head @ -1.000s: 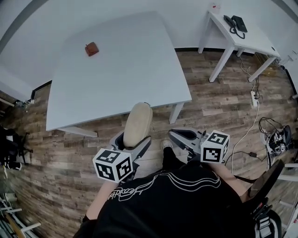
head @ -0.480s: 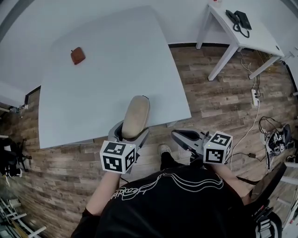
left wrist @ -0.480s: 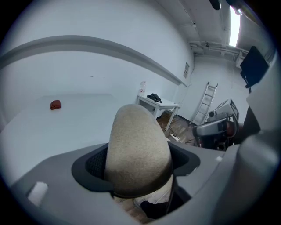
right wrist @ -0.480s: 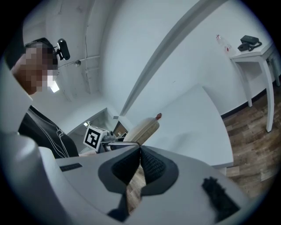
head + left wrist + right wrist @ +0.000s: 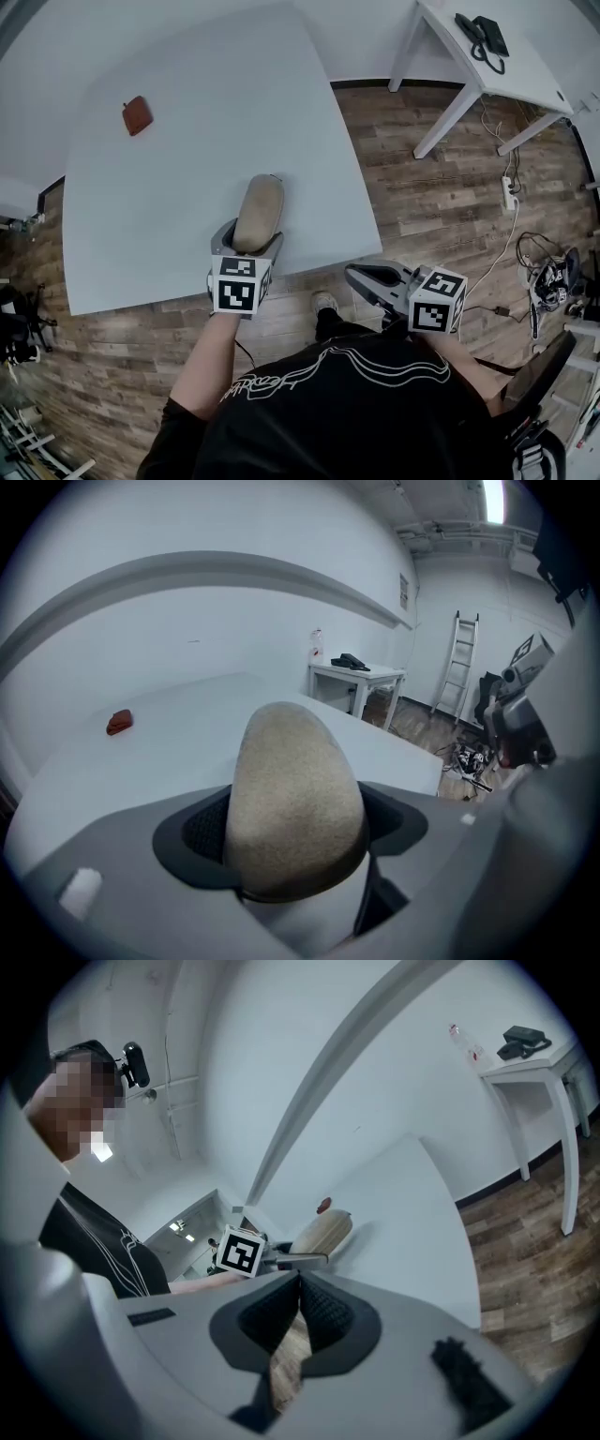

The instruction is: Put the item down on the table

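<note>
A beige, oval, rough-surfaced item (image 5: pixel 260 208) sits between the jaws of my left gripper (image 5: pixel 249 244), which is shut on its near end. In the left gripper view the item (image 5: pixel 292 789) fills the gap between the pads of the left gripper (image 5: pixel 291 834) and points out over the white table (image 5: pixel 187 738). The held item hangs over the table (image 5: pixel 187 159) near its front edge; contact with the surface cannot be told. My right gripper (image 5: pixel 368 277) is shut and empty over the wood floor. Its own view shows the right gripper (image 5: pixel 298 1309) and the item (image 5: pixel 322 1232) at the left.
A small red-brown object (image 5: pixel 136 115) lies at the table's far left. A small white side table (image 5: pixel 525 80) with a black phone (image 5: pixel 480 36) stands at the back right. Cables and plugs (image 5: pixel 548 281) lie on the floor at right. A ladder (image 5: pixel 466 667) leans on the far wall.
My left gripper has carried the beige item forward, from over the floor by the table's front edge to over the tabletop. The right gripper has stayed in place.
</note>
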The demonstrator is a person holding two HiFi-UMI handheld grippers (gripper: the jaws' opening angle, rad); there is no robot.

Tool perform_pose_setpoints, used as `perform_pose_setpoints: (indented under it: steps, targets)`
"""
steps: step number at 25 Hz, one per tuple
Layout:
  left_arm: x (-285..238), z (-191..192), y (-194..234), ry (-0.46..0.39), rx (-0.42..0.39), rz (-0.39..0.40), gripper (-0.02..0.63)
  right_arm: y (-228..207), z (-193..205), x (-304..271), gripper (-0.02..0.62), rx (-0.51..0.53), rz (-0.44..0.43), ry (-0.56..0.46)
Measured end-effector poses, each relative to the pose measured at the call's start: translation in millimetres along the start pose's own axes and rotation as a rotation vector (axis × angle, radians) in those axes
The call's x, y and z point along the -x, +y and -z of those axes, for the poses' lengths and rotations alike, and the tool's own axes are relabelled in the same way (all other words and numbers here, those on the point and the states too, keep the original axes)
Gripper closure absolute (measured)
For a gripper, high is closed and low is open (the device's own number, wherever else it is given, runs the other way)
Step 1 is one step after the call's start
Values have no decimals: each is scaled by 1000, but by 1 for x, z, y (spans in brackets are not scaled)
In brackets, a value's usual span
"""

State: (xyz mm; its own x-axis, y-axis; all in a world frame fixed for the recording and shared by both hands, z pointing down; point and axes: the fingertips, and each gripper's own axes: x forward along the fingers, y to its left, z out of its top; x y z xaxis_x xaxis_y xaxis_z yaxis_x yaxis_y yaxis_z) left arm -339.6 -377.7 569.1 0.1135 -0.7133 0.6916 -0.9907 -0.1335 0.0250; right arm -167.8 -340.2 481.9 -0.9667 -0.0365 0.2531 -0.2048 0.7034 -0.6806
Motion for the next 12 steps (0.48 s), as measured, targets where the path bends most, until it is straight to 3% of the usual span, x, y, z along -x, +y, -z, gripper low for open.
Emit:
perform_pose_setpoints:
  steps: [7, 12]
  targets:
    - [-32, 20, 12, 85, -62, -31, 222, -12, 3, 0, 586, -26, 23, 1]
    - [-37, 22, 15, 91, -180, -84, 218, -13, 4, 8, 586, -38, 42, -5]
